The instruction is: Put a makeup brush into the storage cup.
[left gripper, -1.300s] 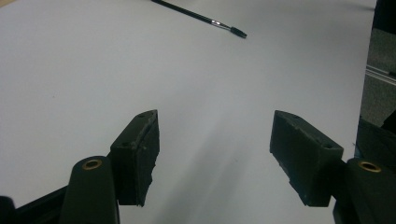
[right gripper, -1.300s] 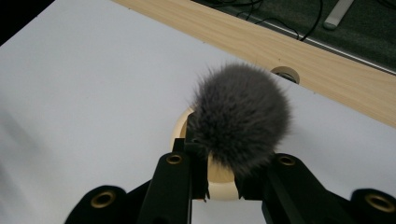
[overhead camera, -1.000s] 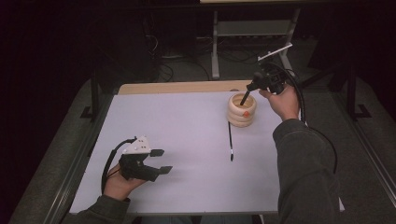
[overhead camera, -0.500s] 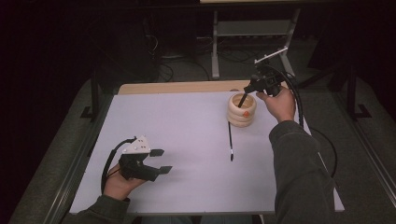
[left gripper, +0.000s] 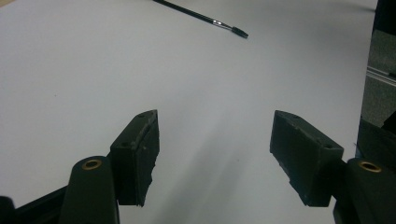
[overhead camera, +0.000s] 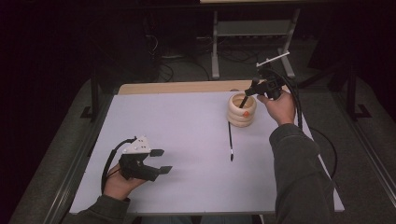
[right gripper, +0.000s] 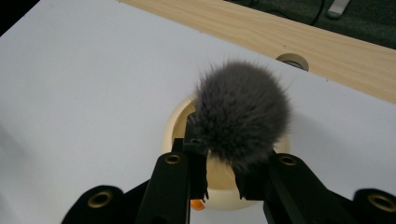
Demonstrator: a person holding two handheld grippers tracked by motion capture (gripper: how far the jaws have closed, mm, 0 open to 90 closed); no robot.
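The right hand-held gripper (overhead camera: 252, 89) is clamped on a fluffy grey makeup brush (right gripper: 240, 116), held bristles-up with its handle lowered into the cream ringed wooden holder (overhead camera: 242, 111) at the far right of the tabletop (overhead camera: 187, 140). If released off-centre, the brush could catch the rim and tip the light holder. A thin black brush (overhead camera: 230, 140) lies just in front. The left hand-held gripper (overhead camera: 159, 161), jaws apart and empty, is rested near the front edge, with open surface between.

Bright tabletop, dark surroundings (slightly soft focus)
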